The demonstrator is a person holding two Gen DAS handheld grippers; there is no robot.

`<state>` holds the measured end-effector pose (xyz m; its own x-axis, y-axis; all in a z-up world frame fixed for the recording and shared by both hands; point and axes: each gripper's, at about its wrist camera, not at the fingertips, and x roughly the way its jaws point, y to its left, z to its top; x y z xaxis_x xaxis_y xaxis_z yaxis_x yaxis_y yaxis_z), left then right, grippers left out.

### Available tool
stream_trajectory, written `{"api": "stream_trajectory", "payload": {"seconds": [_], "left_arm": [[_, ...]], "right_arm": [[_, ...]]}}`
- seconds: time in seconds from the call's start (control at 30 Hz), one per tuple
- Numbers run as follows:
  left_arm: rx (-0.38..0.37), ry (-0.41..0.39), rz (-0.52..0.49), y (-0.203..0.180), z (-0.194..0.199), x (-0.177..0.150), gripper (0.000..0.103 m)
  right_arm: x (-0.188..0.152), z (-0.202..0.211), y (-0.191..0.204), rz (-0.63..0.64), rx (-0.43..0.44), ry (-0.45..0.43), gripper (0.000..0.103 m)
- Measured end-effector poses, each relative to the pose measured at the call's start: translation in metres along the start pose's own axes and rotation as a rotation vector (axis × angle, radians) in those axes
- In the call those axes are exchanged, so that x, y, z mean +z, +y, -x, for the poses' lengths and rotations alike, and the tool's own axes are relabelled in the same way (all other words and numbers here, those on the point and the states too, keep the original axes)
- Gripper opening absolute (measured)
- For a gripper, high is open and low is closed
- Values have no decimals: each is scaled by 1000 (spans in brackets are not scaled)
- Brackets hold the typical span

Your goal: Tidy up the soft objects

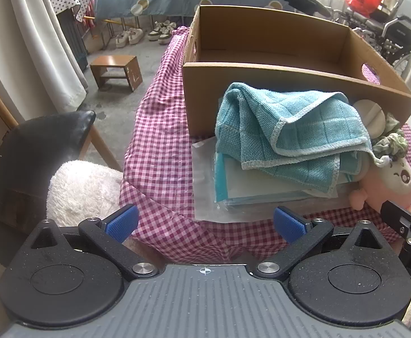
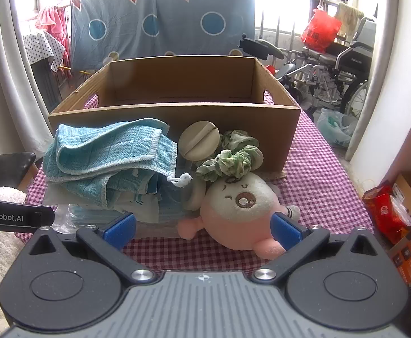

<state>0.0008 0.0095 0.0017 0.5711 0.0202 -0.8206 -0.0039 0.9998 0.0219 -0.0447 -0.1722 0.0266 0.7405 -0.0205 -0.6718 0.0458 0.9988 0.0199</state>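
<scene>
Lying just before the empty box (image 2: 174,118), the plush (image 2: 239,211) looks light and squashy, best pinched across its round body, while the towel (image 1: 284,129) beside it drapes limp, and both the left hand-held gripper (image 1: 205,222) and right hand-held gripper (image 2: 204,229) gape, holding nothing.

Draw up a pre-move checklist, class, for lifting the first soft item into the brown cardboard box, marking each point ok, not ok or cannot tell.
1. Right gripper open: ok, jaws spread.
2. Left gripper open: ok, holding nothing.
3. Brown cardboard box has room: ok as far as visible; part of its floor is hidden.
4. Pink and white radish plush toy within the right gripper's line: ok, right finger beside it.
5. Crumpled teal cloth free on top: ok, it rests on a bagged blue stack.
6. Plush clear of the cloth: cannot tell.
</scene>
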Motion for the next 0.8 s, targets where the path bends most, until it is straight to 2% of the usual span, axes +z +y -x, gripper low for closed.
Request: {"api": "stream_trajectory", "payload": {"seconds": [0.8], "left_arm": [[11, 7, 1, 1, -1, -1, 102]], "right_arm": [[-2, 1, -3, -6, -3, 6, 103]]}}
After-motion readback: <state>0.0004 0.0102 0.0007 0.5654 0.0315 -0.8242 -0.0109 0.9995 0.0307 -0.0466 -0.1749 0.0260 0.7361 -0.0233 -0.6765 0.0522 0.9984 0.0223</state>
